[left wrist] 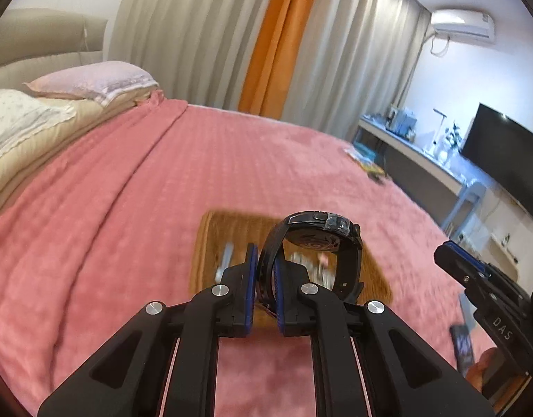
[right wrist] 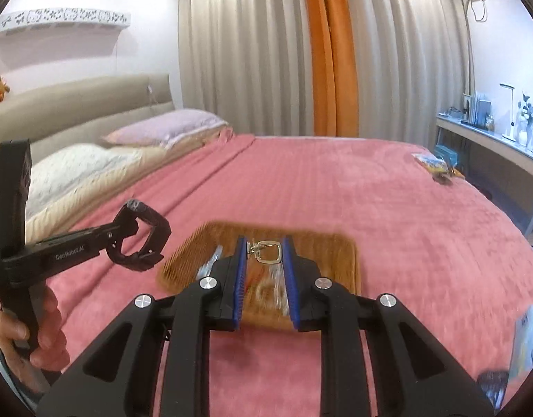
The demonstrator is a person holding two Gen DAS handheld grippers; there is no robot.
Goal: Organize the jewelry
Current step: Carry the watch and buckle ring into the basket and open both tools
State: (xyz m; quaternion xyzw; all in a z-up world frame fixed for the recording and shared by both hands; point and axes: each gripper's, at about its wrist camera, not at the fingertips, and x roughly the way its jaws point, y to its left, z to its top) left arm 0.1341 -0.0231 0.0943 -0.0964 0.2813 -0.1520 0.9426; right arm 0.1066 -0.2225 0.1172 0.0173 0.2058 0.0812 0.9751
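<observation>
My left gripper [left wrist: 265, 264] is shut on the strap of a black wristwatch [left wrist: 322, 232] and holds it in the air above a wooden tray [left wrist: 210, 243] on the pink bedspread. The watch also shows in the right wrist view [right wrist: 141, 239], left of the tray [right wrist: 322, 260]. My right gripper [right wrist: 265, 246] is shut on a square silver-gold metal buckle [right wrist: 266, 252] and holds it over the tray. The tray holds several small blurred jewelry pieces [right wrist: 269, 288]. The right gripper also shows in the left wrist view [left wrist: 464, 267], at the right edge.
The pink bedspread [right wrist: 388, 208] covers the bed. Pillows [right wrist: 162, 128] lie at the far left. Small packets [right wrist: 433, 166] sit at the bed's far right corner. A desk with a TV [left wrist: 502, 160] stands on the right. A blue card [right wrist: 526, 337] lies near right.
</observation>
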